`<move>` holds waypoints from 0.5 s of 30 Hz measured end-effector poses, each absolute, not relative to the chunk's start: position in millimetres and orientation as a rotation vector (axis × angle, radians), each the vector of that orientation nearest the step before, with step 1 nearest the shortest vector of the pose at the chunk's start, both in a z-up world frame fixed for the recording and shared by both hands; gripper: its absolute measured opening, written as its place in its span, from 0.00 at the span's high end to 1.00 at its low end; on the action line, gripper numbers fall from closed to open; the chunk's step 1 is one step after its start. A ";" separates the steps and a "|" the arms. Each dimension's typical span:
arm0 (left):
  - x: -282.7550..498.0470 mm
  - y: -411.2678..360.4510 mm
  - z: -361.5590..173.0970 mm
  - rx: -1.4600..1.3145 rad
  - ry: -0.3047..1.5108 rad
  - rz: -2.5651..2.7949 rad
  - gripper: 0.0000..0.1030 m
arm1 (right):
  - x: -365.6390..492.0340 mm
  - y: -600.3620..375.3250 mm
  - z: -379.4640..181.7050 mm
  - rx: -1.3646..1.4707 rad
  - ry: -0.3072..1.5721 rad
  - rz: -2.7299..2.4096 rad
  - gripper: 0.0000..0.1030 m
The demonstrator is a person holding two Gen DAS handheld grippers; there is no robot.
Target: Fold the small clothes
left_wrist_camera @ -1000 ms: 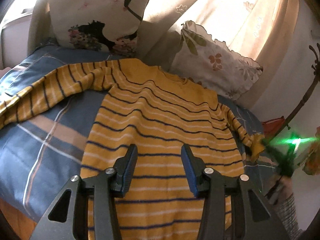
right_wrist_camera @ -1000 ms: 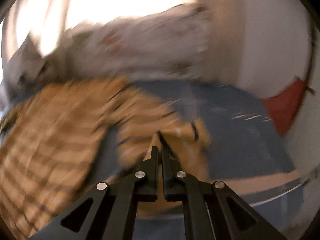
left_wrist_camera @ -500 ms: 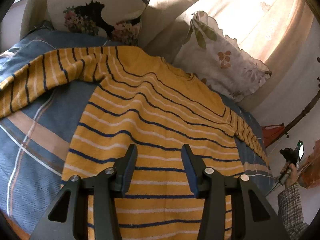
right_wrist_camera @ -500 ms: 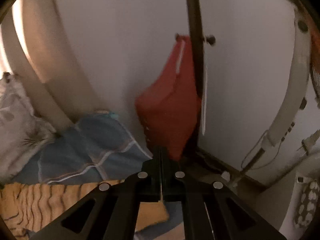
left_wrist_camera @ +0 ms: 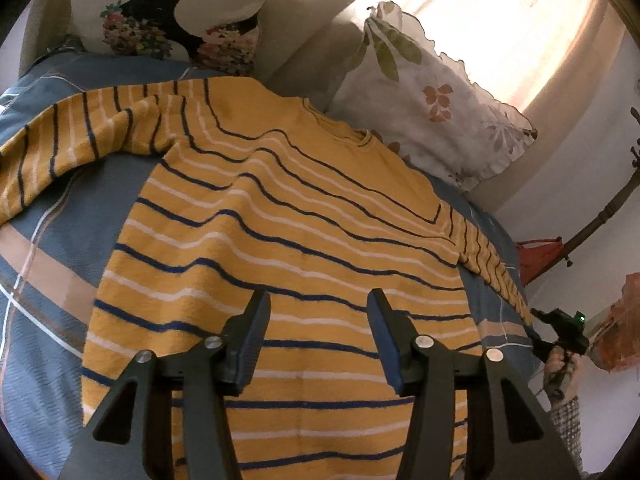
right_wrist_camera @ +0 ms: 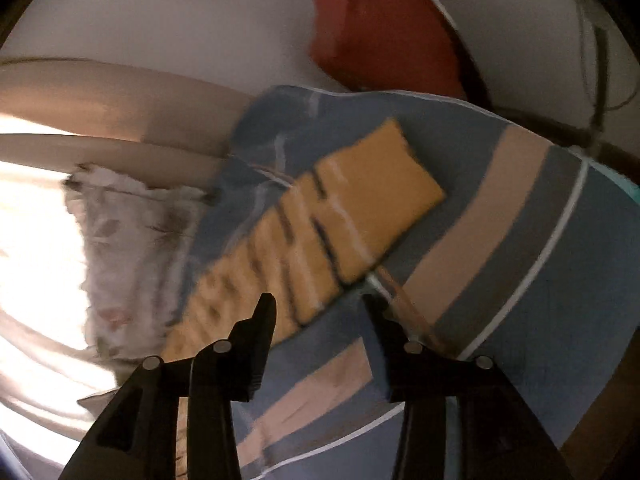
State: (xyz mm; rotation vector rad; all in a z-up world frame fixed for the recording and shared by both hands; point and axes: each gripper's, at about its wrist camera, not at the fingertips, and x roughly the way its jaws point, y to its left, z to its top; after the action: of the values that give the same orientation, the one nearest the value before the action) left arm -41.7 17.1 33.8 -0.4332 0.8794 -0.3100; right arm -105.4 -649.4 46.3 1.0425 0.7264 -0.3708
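Tongs, left [left_wrist_camera: 318,312] and right [right_wrist_camera: 318,312], hang wide apart, empty, over the striped sweater [left_wrist_camera: 280,240].

Yellow sweater [left_wrist_camera: 288,240] w/ navy & white stripes, flat on bed, sleeves spread.

Left wrist view overlooks the sweater [left_wrist_camera: 288,240]; right wrist view nears its sleeve [right_wrist_camera: 320,232], shared.

Bed with blue plaid cover [left_wrist_camera: 44,248], two floral pillows [left_wrist_camera: 432,92] against backlit cream curtain [left_wrist_camera: 532,28], white wall [right_wrist_camera: 160,12], red bag [right_wrist_camera: 380,28].
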 end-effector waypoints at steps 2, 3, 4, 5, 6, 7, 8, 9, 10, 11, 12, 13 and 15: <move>-44.4 17.4 34.8 -0.434 0.875 -0.316 0.52 | -96.8 -651.3 46.0 1.011 0.714 -0.420 0.54; -46.2 18.7 35.5 -0.437 0.870 -0.317 0.52 | -92.2 -654.7 46.9 0.997 0.707 -0.443 0.54; -47.5 20.1 36.2 -0.441 0.865 -0.314 0.52 | -86.7 -656.1 47.6 0.983 0.702 -0.464 0.54; -48.6 22.5 36.6 -0.448 0.860 -0.311 0.52 | -81.0 -657.1 49.2 0.969 0.700 -0.487 0.54; -49.7 25.8 36.9 -0.458 0.856 -0.310 0.52 | -76.3 -657.3 50.6 0.958 0.698 -0.498 0.54; -50.6 29.4 37.0 -0.469 0.852 -0.308 0.52 | -70.6 -656.5 52.0 0.943 0.698 -0.494 0.54; -51.3 33.1 37.1 -0.478 0.849 -0.304 0.52 | -67.0 -656.2 55.4 0.927 0.694 -0.491 0.75; -51.8 37.2 37.1 -0.486 0.846 -0.300 0.52 | -66.8 -657.3 60.3 0.915 0.693 -0.491 0.94; -52.3 41.9 37.2 -0.495 0.842 -0.297 0.52 | -69.2 -659.8 69.8 0.897 0.674 -0.502 0.94; -53.0 47.4 37.3 -0.506 0.838 -0.295 0.52 | -68.8 -659.8 84.3 0.863 0.640 -0.527 0.94; -53.9 52.7 37.6 -0.515 0.831 -0.293 0.52 | -67.5 -659.1 94.6 0.836 0.625 -0.545 0.94; -54.6 56.7 38.1 -0.522 0.826 -0.291 0.52 | -64.6 -657.2 107.0 0.802 0.607 -0.566 0.94; -56.2 66.8 38.4 -0.542 0.812 -0.289 0.51 | -53.6 -647.0 133.2 0.732 0.583 -0.590 0.95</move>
State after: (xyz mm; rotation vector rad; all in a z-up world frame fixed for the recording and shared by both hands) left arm -56.2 66.8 38.4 -0.5420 0.8120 -0.2887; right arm -53.6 -647.0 133.2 0.7318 0.5834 -0.5898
